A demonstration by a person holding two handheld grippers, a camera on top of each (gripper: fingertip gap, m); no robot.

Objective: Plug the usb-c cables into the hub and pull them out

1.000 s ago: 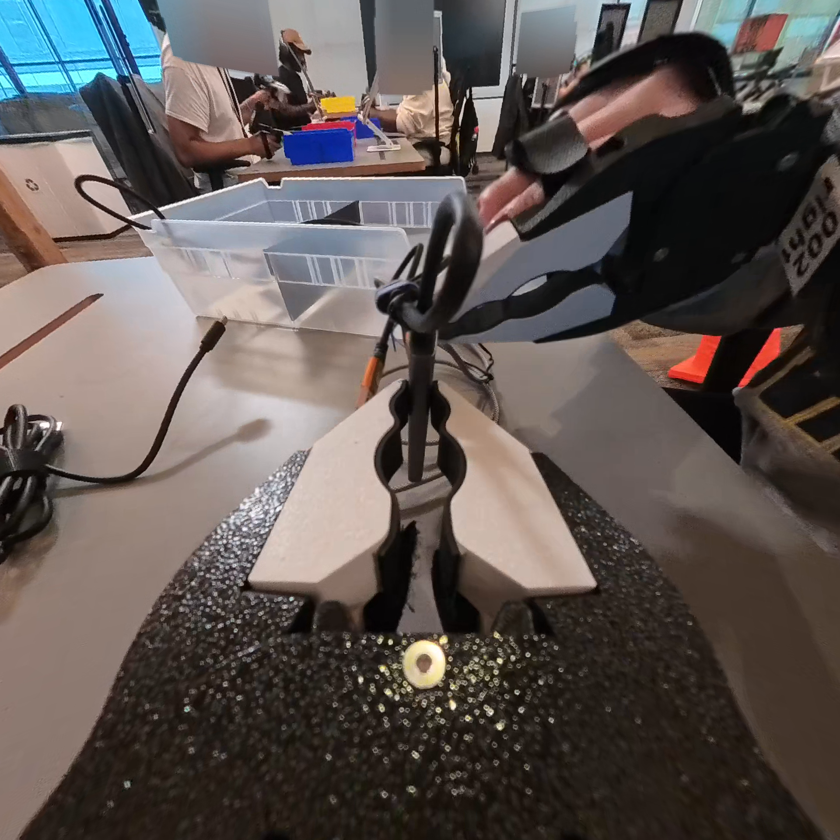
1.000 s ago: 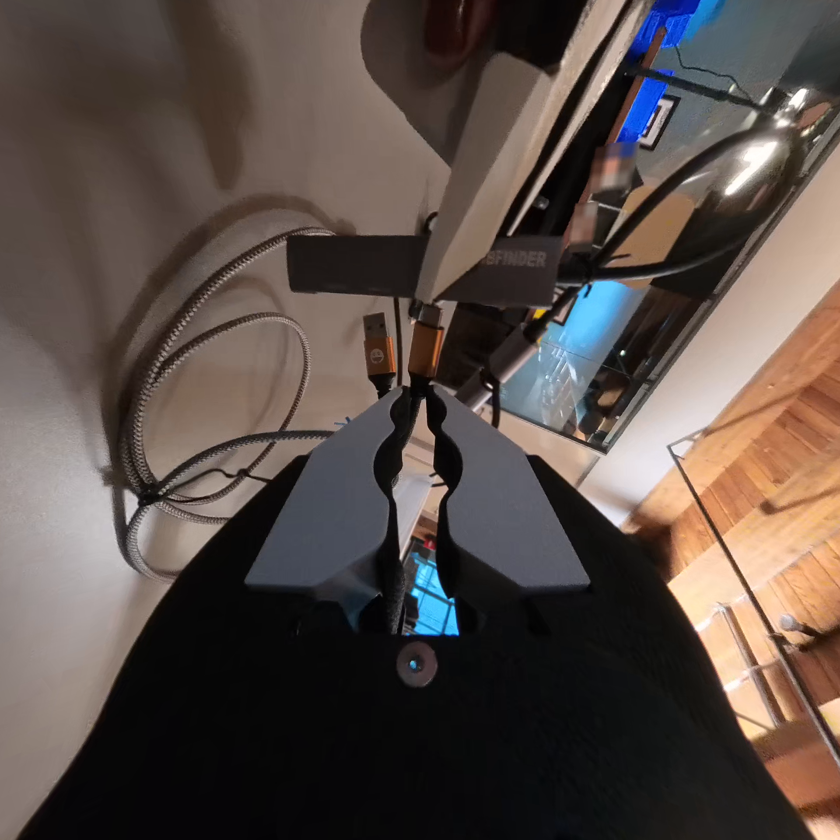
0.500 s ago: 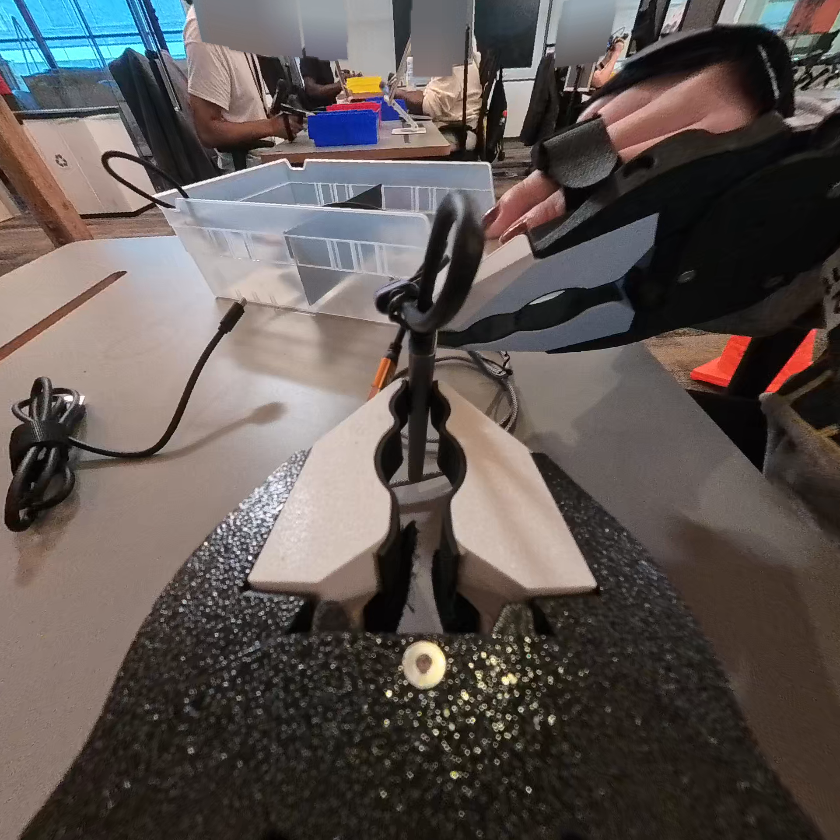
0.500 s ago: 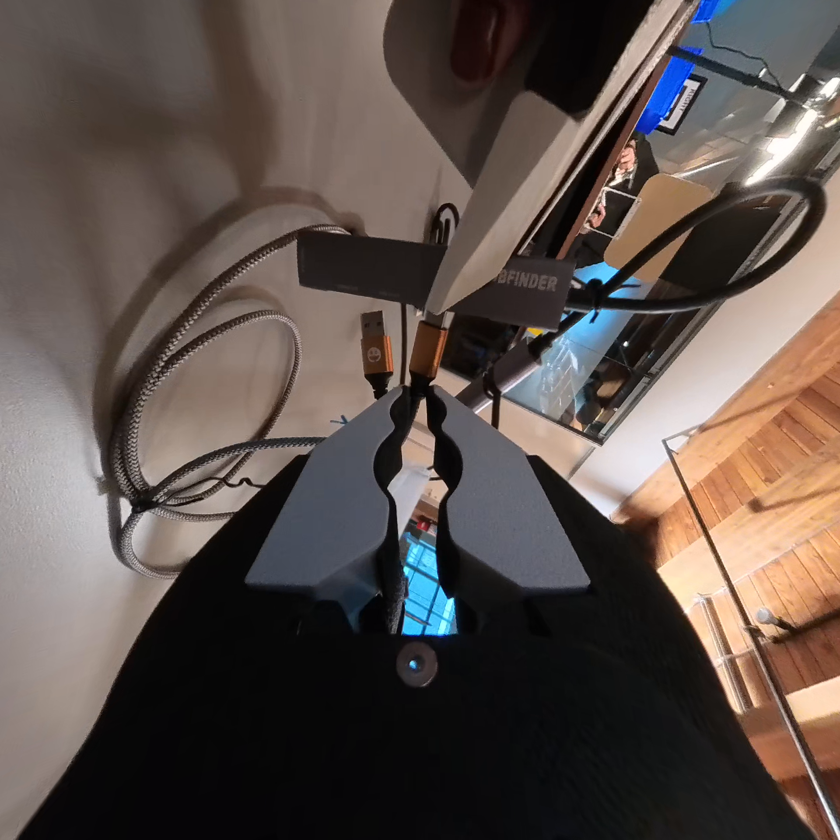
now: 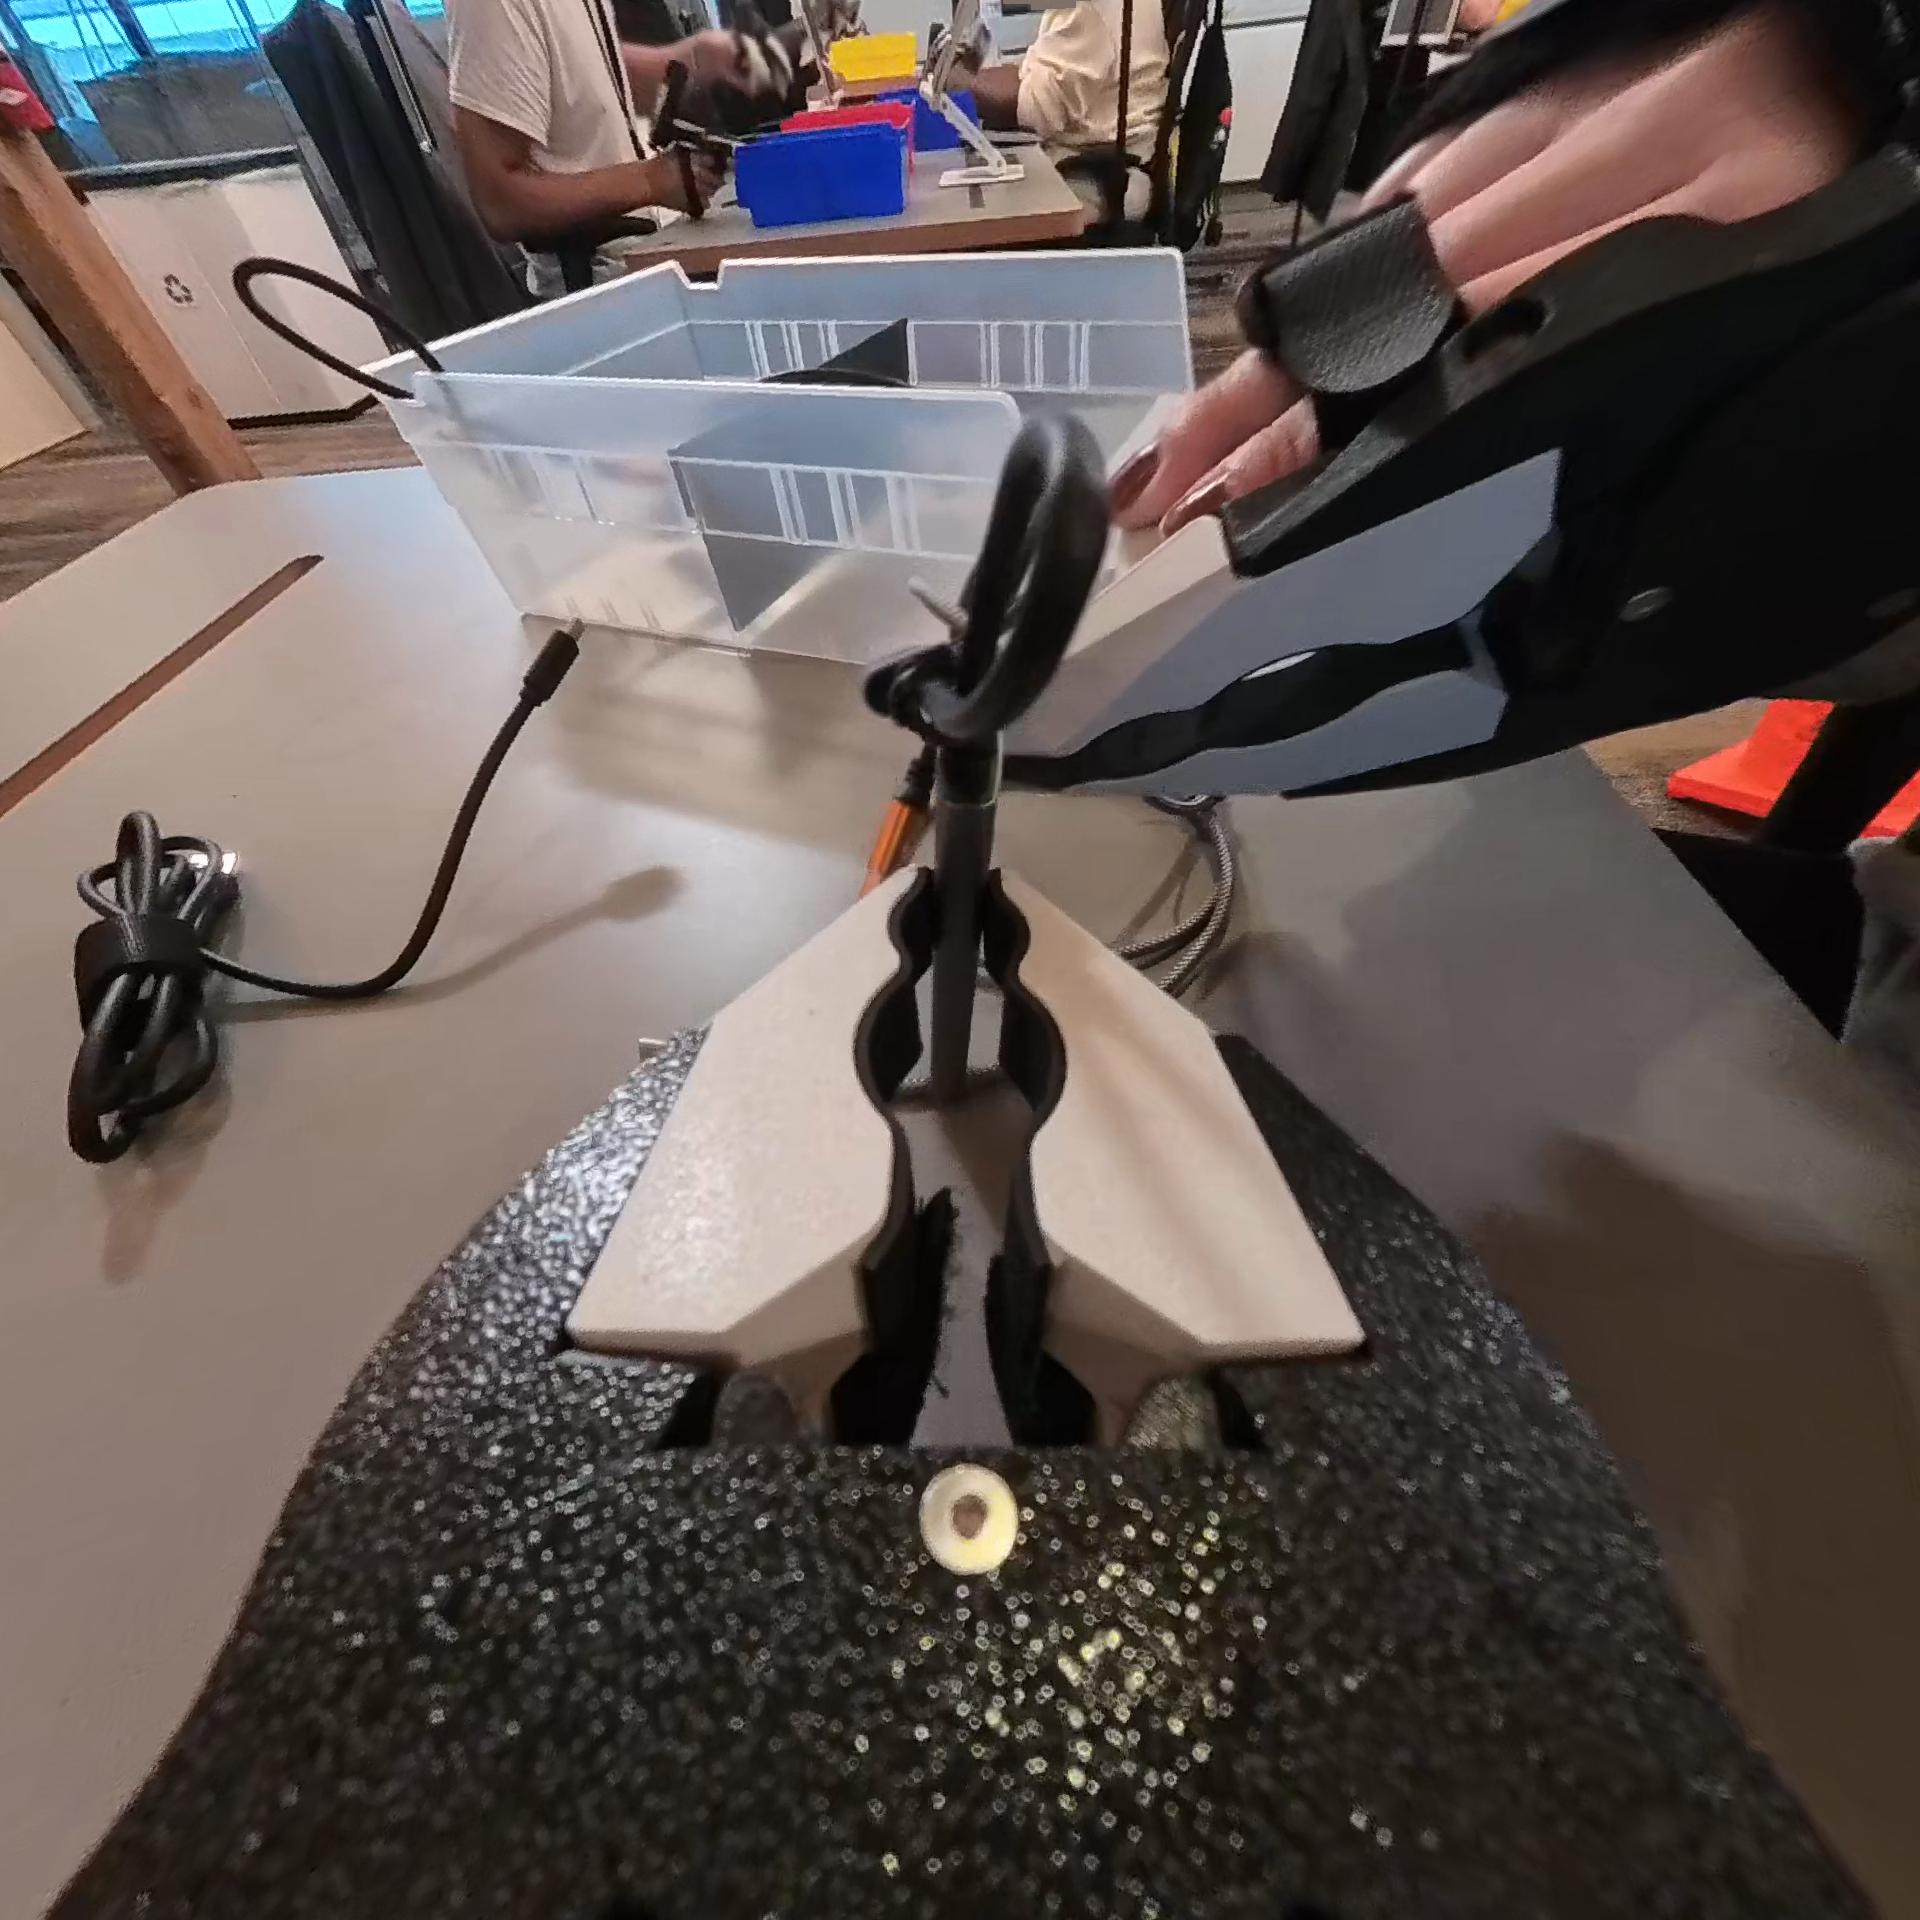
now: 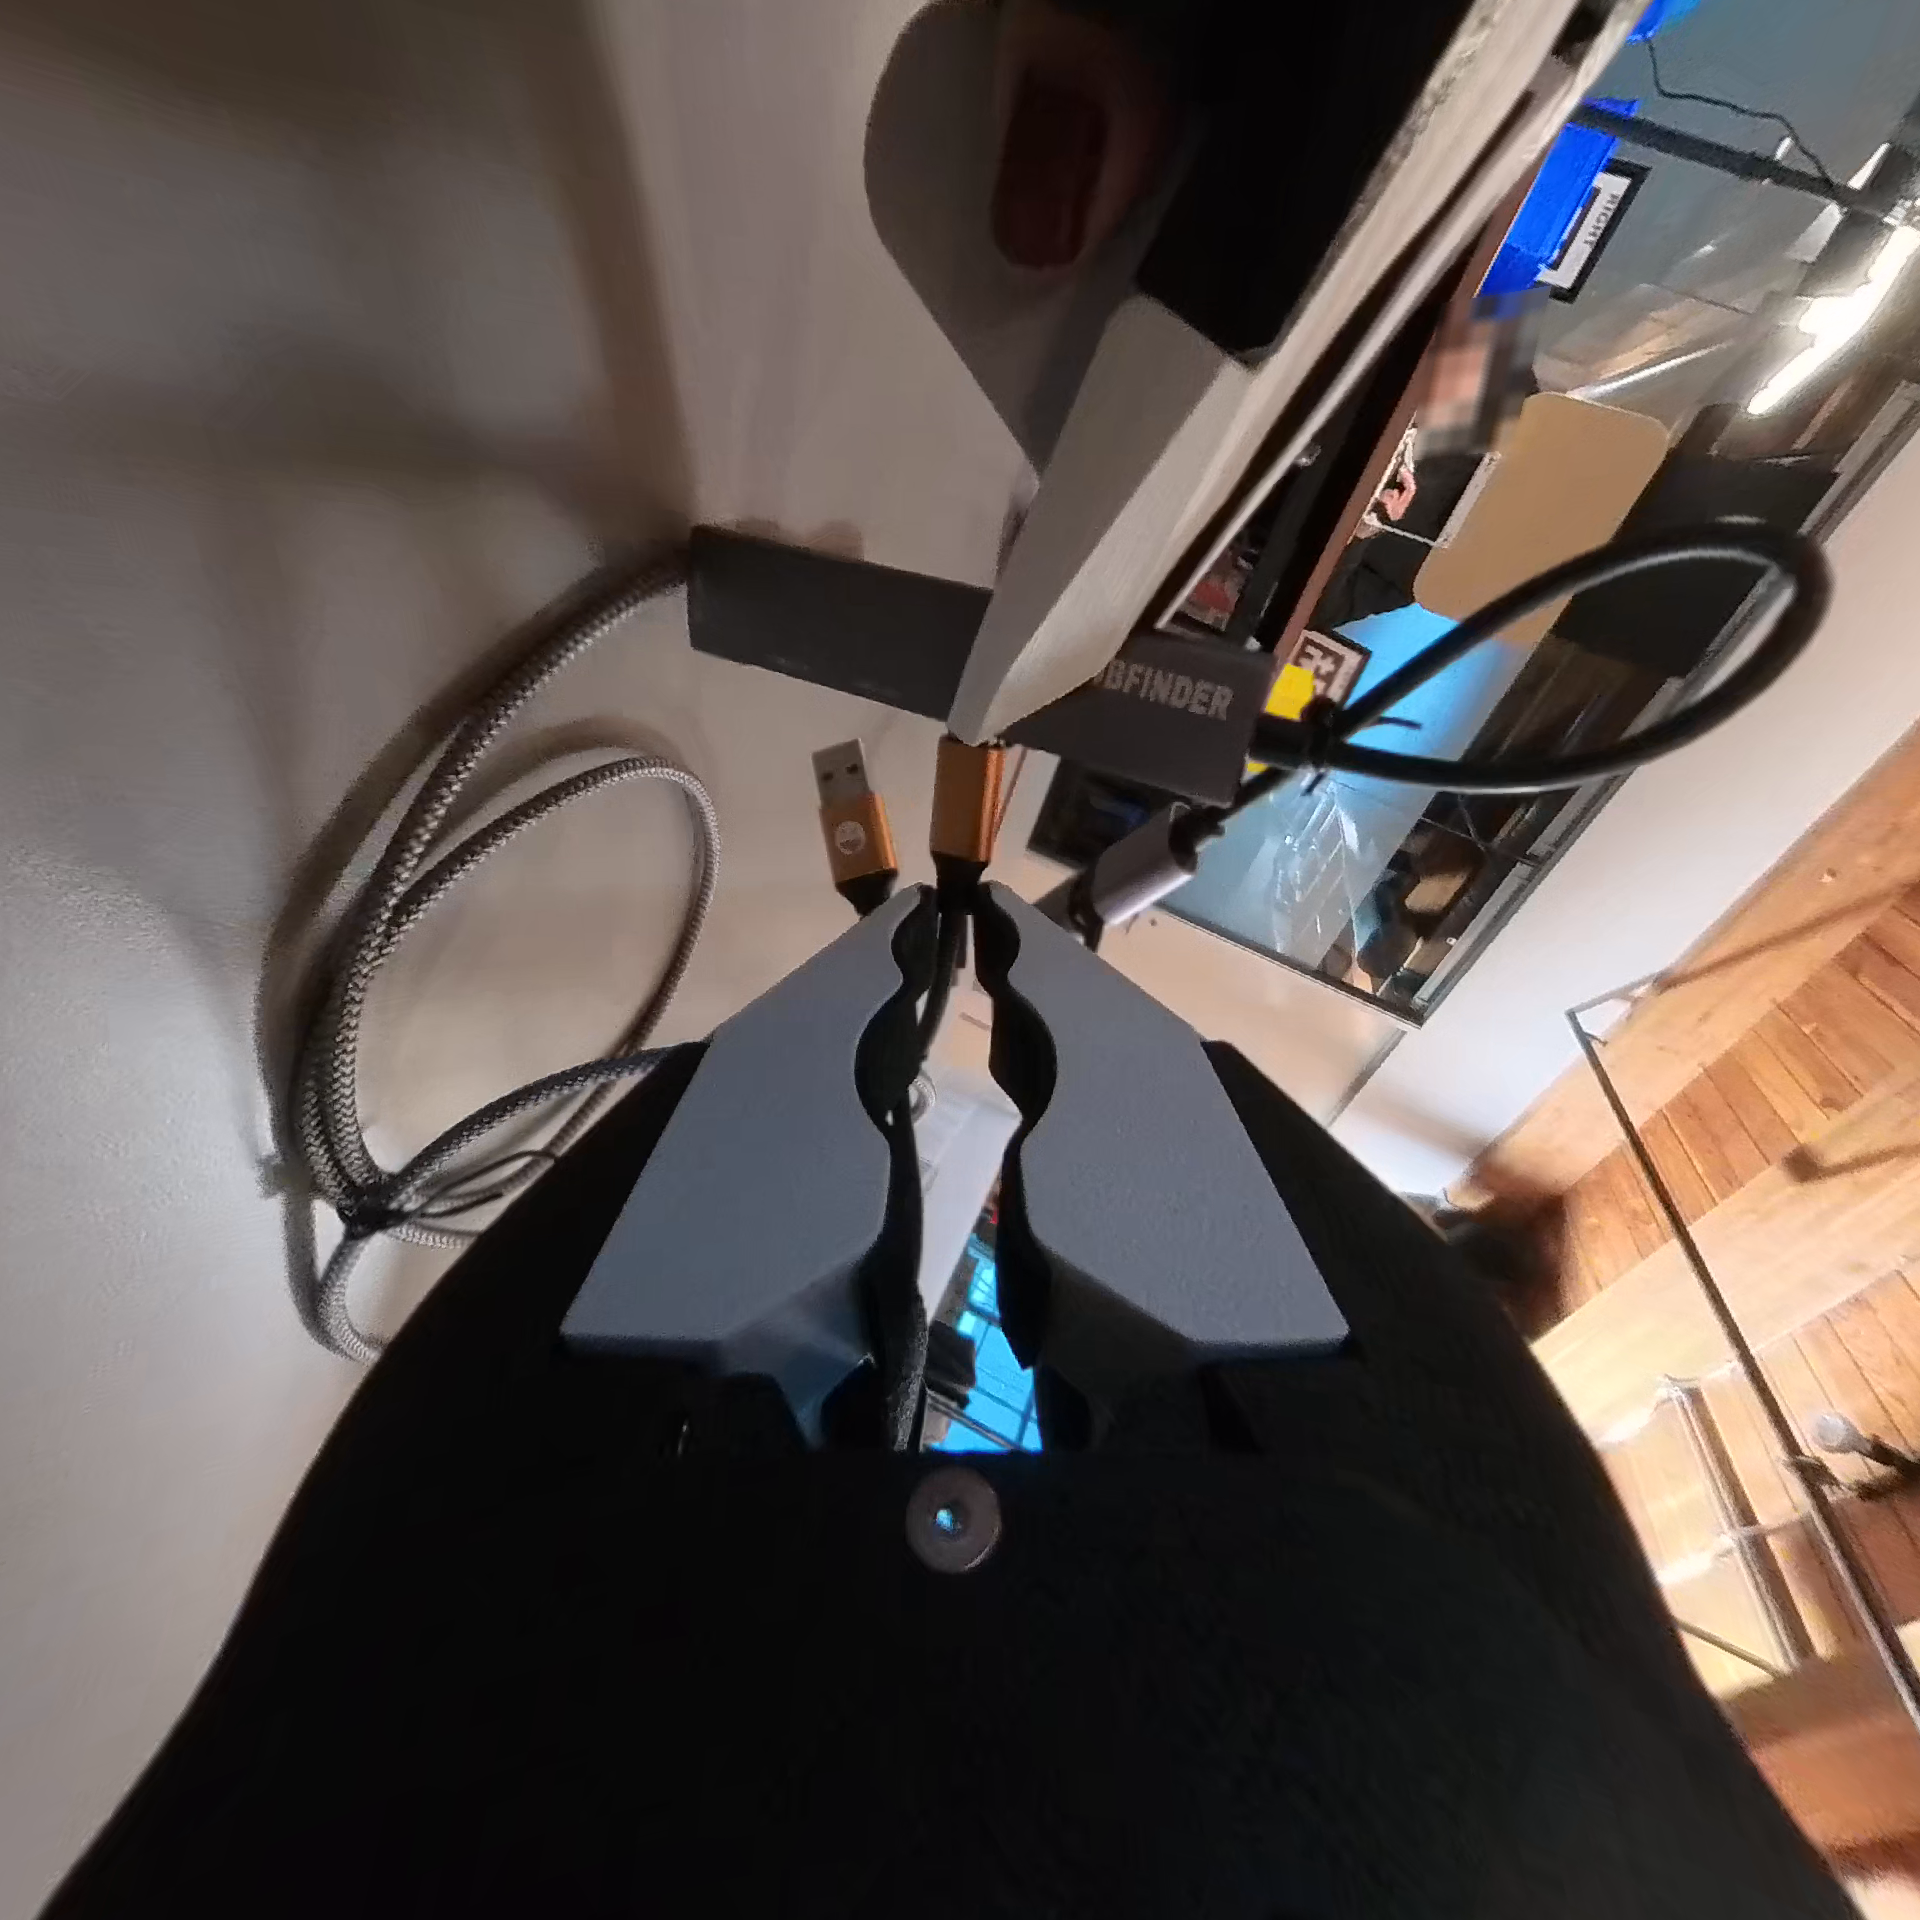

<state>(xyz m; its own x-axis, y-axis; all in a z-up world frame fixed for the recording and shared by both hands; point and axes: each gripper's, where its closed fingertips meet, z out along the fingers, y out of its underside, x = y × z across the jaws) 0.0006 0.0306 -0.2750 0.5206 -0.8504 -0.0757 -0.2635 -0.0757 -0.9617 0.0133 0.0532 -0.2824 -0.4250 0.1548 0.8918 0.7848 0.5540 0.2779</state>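
Gripping the hub (image 6: 831, 629) edge-on, your left gripper (image 5: 956, 904) has its pale fingers (image 5: 790, 1122) clenched on the dark grey body, which stands up thin between them in the left wrist view. The hub's own black lead (image 5: 1029, 582) curls up in a loop above the tips, tied with a small twist. In the right wrist view the same hub lies crosswise, with a left finger laid across its middle.

Your right gripper (image 6: 956, 894) is closed on the cable just behind the orange usb-c plug (image 6: 966, 800). That plug points at the hub's lower edge, its metal tip right at the hub under the left finger; you cannot tell whether it is seated in the port. A second orange plug (image 6: 854, 826), a flat USB-A one, hangs free just beside it, apart from the hub. The braided grey cable (image 6: 436, 935) lies coiled on the table (image 5: 312, 1247) below them.

On your left side of the table a bundled black cable (image 5: 135, 987) rests, one end (image 5: 549, 665) reaching out toward the clear plastic bin (image 5: 790, 457) at the far edge. Your hand (image 5: 1455, 343) on the right gripper shows near the bin.
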